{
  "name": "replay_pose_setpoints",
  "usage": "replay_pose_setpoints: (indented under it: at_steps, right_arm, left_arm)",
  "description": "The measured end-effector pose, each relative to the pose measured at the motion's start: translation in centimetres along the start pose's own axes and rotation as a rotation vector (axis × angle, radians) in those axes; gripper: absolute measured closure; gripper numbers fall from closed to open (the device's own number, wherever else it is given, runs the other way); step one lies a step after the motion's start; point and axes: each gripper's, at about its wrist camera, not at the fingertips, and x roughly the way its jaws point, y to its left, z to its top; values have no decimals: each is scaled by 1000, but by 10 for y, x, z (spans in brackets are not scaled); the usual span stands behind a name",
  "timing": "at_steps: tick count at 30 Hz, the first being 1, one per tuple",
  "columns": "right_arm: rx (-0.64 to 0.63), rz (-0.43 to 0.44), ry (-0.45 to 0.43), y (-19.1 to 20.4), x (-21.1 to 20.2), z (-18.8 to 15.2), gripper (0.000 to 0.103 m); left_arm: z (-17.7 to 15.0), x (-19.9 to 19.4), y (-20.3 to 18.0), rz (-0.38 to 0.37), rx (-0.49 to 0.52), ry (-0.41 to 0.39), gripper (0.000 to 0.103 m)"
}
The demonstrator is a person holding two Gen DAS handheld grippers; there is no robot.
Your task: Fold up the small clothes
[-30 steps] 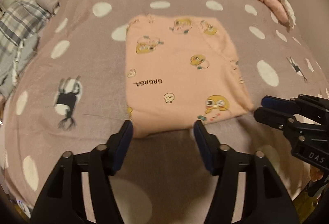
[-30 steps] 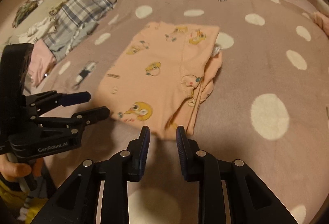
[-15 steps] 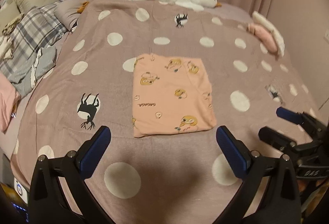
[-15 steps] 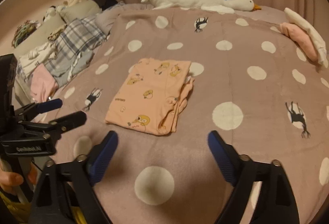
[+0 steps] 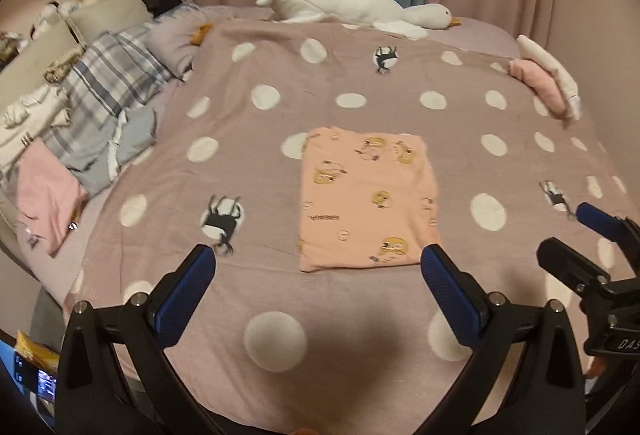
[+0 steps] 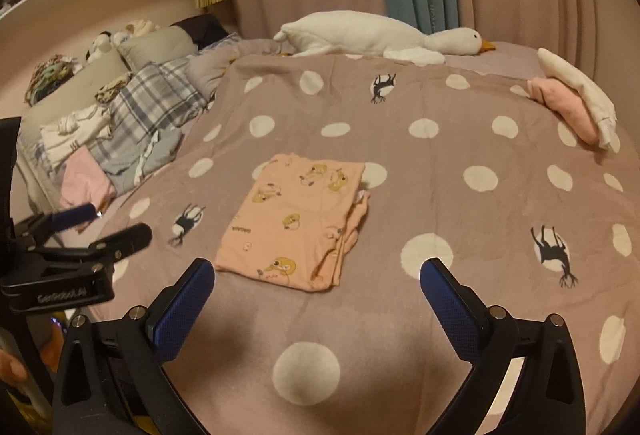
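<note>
Lying folded: one pink garment

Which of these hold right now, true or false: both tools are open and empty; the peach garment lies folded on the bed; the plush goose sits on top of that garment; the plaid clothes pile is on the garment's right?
1. Both tools are open and empty. True: the left tool and right tool stand wide with nothing between their fingers.
2. The peach garment lies folded on the dotted bedspread. True.
3. The plush goose sits on that garment. False: it lies at the bed's far edge, apart from it.
4. The plaid clothes pile is on the garment's right. False: it is on the left in both views.
</note>
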Motion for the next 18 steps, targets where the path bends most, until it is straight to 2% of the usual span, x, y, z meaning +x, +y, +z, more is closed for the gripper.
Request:
replay_pose_setpoints:
  at_steps: [3, 6, 11, 18]
  right_arm:
    - [-7, -6, -7, 1, -4, 1, 1]
    - [-12, -22, -25, -1, -6, 2, 1]
    - [18, -4, 21, -3, 1, -4, 1]
    - [-1, -11, 41, 6, 1, -10, 1]
  left_arm:
    - [0, -4, -4, 19, 12, -9, 0]
    - [-1, -5, -6, -3, 6, 3, 0]
    - [-5, -2, -9, -13, 12, 20, 0]
    - [-8, -1, -8, -28, -1, 36, 0]
